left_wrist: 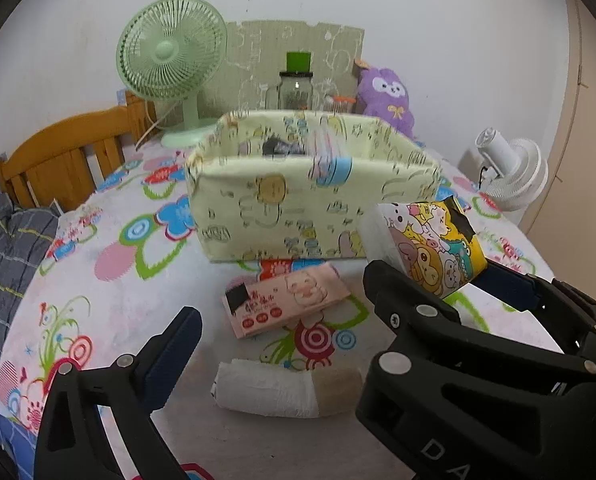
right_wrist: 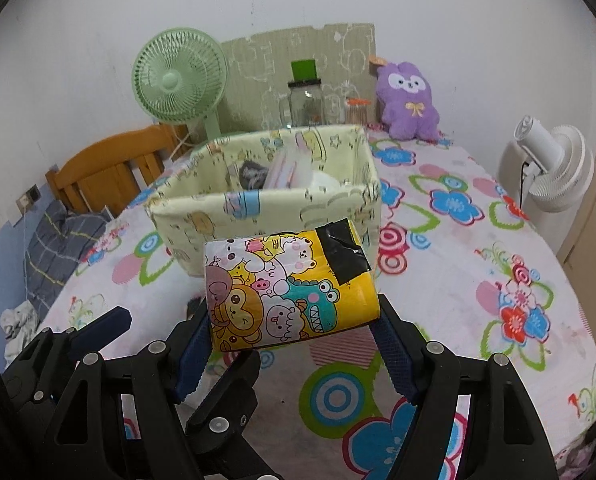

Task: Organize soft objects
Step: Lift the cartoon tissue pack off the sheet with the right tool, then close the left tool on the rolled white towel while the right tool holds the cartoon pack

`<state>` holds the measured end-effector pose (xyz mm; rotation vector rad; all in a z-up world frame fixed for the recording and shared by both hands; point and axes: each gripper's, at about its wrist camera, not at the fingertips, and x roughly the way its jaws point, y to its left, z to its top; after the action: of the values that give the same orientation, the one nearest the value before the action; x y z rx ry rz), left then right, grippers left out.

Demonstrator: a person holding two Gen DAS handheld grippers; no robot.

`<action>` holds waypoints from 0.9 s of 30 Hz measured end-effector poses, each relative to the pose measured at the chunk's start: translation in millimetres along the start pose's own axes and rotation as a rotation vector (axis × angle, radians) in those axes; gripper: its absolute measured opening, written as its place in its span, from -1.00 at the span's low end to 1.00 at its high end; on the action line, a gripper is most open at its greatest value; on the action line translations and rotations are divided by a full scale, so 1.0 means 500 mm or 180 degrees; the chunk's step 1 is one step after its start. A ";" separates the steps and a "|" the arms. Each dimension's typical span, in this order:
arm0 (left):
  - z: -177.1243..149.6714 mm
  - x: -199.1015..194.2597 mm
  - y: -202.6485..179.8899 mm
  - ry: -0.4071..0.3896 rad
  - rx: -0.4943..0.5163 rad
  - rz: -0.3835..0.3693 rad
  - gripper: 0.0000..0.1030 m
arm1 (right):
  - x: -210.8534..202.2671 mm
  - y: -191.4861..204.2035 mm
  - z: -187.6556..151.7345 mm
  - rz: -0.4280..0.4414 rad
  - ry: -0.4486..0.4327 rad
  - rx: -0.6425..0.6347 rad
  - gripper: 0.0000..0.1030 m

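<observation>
The right gripper is clamped on a yellow cartoon-print tissue pack, one blue-padded finger on each short side, holding it clear of the floral tablecloth just in front of the fabric storage box. A patch of black tape sits on the pack's upper right corner. In the left wrist view the same pack appears at the right, raised beside the box's front wall.

The left gripper stands with its jaws wide apart and nothing between them. Below it on the cloth lie a pink wet-wipe pack, near the box's front wall, and a white roll of tissue, nearer the camera and apart from the pink pack.

The box already contains several items, among them a dark object and a pink-striped pack; further detail cannot be made out.

Behind the box stand a green desk fan, a glass jar and a purple plush toy. A white fan stands at the table's right edge.
</observation>
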<state>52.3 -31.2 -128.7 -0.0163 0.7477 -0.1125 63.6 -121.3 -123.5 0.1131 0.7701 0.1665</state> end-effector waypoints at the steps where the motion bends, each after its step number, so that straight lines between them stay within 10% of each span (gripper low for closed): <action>1: -0.005 0.006 0.000 0.0024 -0.0001 0.0003 0.96 | 0.005 -0.001 -0.003 0.0000 0.0022 0.0003 0.49; 27: -0.059 0.058 0.010 0.0271 -0.0101 0.0047 0.80 | 0.074 -0.005 -0.056 -0.0076 0.0367 -0.0043 0.48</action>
<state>53.8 -28.5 -170.1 -0.0364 0.8346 -0.0876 70.6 -115.8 -169.2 0.0820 0.8848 0.1564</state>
